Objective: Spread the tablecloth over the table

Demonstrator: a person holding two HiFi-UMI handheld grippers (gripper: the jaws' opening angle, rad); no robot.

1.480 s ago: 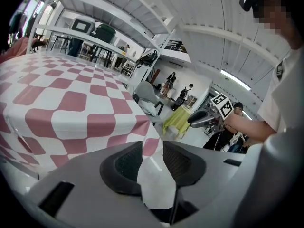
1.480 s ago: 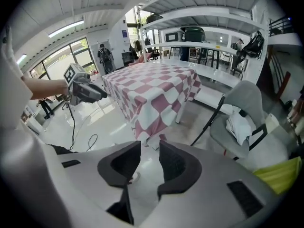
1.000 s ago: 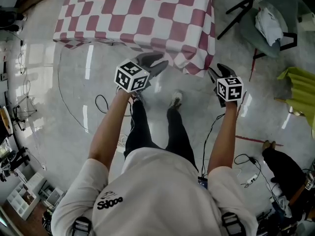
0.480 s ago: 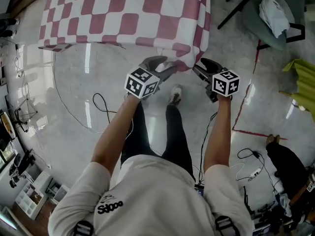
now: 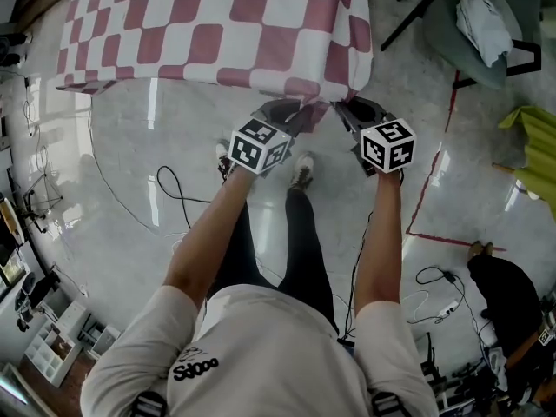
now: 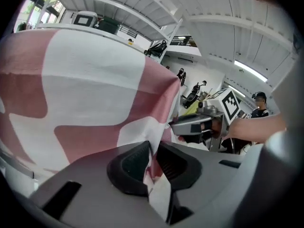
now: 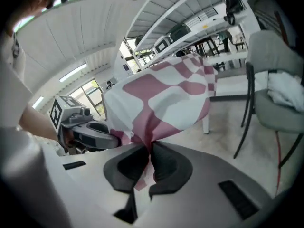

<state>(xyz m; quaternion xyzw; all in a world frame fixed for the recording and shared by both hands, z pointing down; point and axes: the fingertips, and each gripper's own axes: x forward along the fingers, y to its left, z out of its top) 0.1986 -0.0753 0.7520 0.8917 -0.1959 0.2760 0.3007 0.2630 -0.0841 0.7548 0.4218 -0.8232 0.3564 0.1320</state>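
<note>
A red-and-white checked tablecloth [image 5: 226, 24] covers the table at the top of the head view, and its near edge hangs down. At the near right corner my left gripper [image 5: 300, 115] and right gripper [image 5: 343, 109] sit close together at the hem. In the left gripper view the left gripper [image 6: 153, 158] has just closed, with a fold of the tablecloth [image 6: 95, 103] pinched between its pads. In the right gripper view the right gripper [image 7: 149, 163] has just closed too, clamped on a bunched tip of the tablecloth [image 7: 161, 99].
A grey-green chair [image 5: 486, 24] with a white cloth on it stands at the upper right, beside black tripod legs [image 5: 417, 11]. Cables [image 5: 174, 185] and a red tape line [image 5: 426, 207] lie on the glossy floor. Something yellow [image 5: 530, 155] sits at the right edge.
Both grippers have come forward to the cloth's hanging corner and drawn closer together. Their jaws stood open before; now each is closed on the hem.
</note>
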